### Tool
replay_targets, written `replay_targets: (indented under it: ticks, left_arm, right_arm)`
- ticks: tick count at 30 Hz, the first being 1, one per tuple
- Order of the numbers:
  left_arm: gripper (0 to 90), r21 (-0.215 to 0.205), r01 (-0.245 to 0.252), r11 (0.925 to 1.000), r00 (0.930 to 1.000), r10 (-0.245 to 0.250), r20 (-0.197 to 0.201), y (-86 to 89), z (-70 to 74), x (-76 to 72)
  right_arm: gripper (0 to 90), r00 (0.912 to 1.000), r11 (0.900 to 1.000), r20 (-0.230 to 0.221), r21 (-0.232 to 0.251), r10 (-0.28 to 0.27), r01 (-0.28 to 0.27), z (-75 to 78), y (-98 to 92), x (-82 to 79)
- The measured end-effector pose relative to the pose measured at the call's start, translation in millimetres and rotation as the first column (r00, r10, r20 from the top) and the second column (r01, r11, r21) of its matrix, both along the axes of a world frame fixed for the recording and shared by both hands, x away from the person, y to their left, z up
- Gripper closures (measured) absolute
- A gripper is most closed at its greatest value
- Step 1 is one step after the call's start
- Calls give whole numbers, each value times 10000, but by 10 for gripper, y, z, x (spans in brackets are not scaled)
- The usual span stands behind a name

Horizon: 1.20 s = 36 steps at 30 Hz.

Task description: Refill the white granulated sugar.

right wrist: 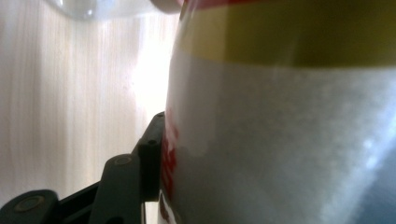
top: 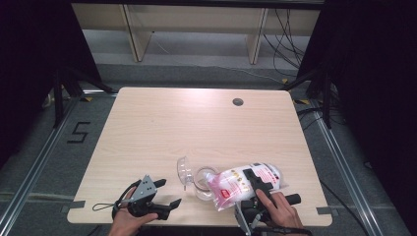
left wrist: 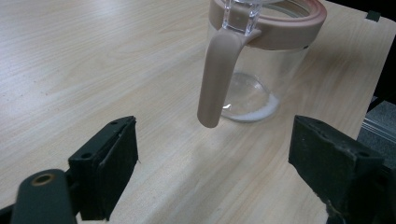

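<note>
Bag point(top: 243, 184) is gripped in right gripper point(top: 255, 183) fingers, tipped at jar point(top: 204, 181) near desk point(top: 196, 128) front; thin white layer poured, most remains. Left gripper point(top: 167, 194) fingers wide, empty.

The high view is evenly lit from above, with the table point(top: 162, 128) bright and both side edges of the frame nearly black. The left gripper view is sharp, with soft shadows. The right gripper view is blurred, and glare washes out its centre-left beside the out-of-focus bag point(right wrist: 280, 140).
</note>
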State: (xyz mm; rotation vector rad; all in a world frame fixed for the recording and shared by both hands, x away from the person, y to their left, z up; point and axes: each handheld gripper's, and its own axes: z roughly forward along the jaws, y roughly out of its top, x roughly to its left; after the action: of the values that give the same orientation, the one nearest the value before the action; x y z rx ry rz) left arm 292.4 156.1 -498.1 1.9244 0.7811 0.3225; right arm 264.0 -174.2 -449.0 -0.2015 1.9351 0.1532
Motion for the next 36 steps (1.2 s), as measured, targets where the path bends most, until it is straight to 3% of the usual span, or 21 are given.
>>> replay_targets:
  ticks: [1,2,3,4,5,9,10,12,13,16,18,19,22,23,24,26,28,29,32,33,36]
  left_arm:
    - [154,6,-2,10000,10000,2,0,1,0,0]
    - [154,-18,12,10000,10000,-12,9,0,-2,4]
    - [154,61,-40,10000,10000,41,-15,-2,0,2]
    - [154,61,-40,10000,10000,41,-15,-2,0,2]
    - [154,62,-46,10000,10000,46,-24,-5,-2,3]
    - [154,206,88,9997,9998,-91,158,7,6,14]
    - [154,209,94,9997,9998,-97,161,9,6,13]
    - [154,117,121,9999,9998,-123,158,8,2,16]
    - [153,39,96,9999,9998,-96,151,4,1,16]
    - [152,103,83,9999,9998,-85,173,6,4,17]
    - [152,135,47,9999,9998,-49,172,3,4,15]
    - [152,187,69,9998,9998,-73,198,6,6,15]
    - [152,194,48,9998,9998,-52,195,6,6,15]
    - [152,207,45,9998,9998,-50,202,5,6,15]
    - [152,218,53,9997,9998,-57,209,5,5,15]
    - [152,171,35,9998,9998,-38,179,3,6,13]
    - [152,202,52,9998,9997,-57,224,6,7,15]
    - [152,251,39,9997,9998,-45,216,9,8,14]
    - [152,204,44,9998,9998,-49,201,6,5,14]
    - [152,89,98,9999,9997,-100,243,0,-2,17]
    - [152,140,81,9999,9997,-84,221,2,-1,19]
  right_arm:
    - [489,9996,9980,174,-593,218,-208,23,7,10]
    - [490,9997,9988,238,-489,97,-85,1,11,3]
    - [490,9989,9963,412,-839,231,-195,5,22,1]
    - [491,9993,9981,362,-611,2,20,-23,20,-18]
    - [491,9981,9924,537,-1206,297,-230,5,37,-10]
    - [492,9969,9901,723,-1385,317,-215,-7,58,-25]
    - [493,9926,9816,990,-1836,709,-518,16,84,-6]
    - [493,9955,9835,882,-1798,350,-187,-4,80,-22]
    - [494,9926,9747,1068,-2211,586,-338,2,87,-11]
    - [495,9920,9718,1129,-2340,568,-290,5,88,-14]
    - [497,9872,9578,1261,-2815,976,-587,41,101,14]
    - [498,9902,9618,1218,-2719,683,-329,33,94,4]
    - [499,9889,9670,1288,-2518,738,-393,12,69,22]
    - [499,9832,9479,1406,-3115,1162,-675,55,92,38]
    - [500,9836,9432,1417,-3266,1118,-602,69,97,31]
    - [502,9854,9557,1497,-2924,813,-345,59,77,10]
    - [502,9846,9515,1485,-3047,926,-435,74,81,12]
    - [503,9868,9601,1436,-2779,746,-322,58,62,9]
    - [504,9875,9597,1421,-2798,681,-259,50,55,11]
    - [505,9824,9386,1479,-3402,1144,-581,85,72,28]
    - [505,9831,9434,1508,-3281,1034,-489,79,66,24]
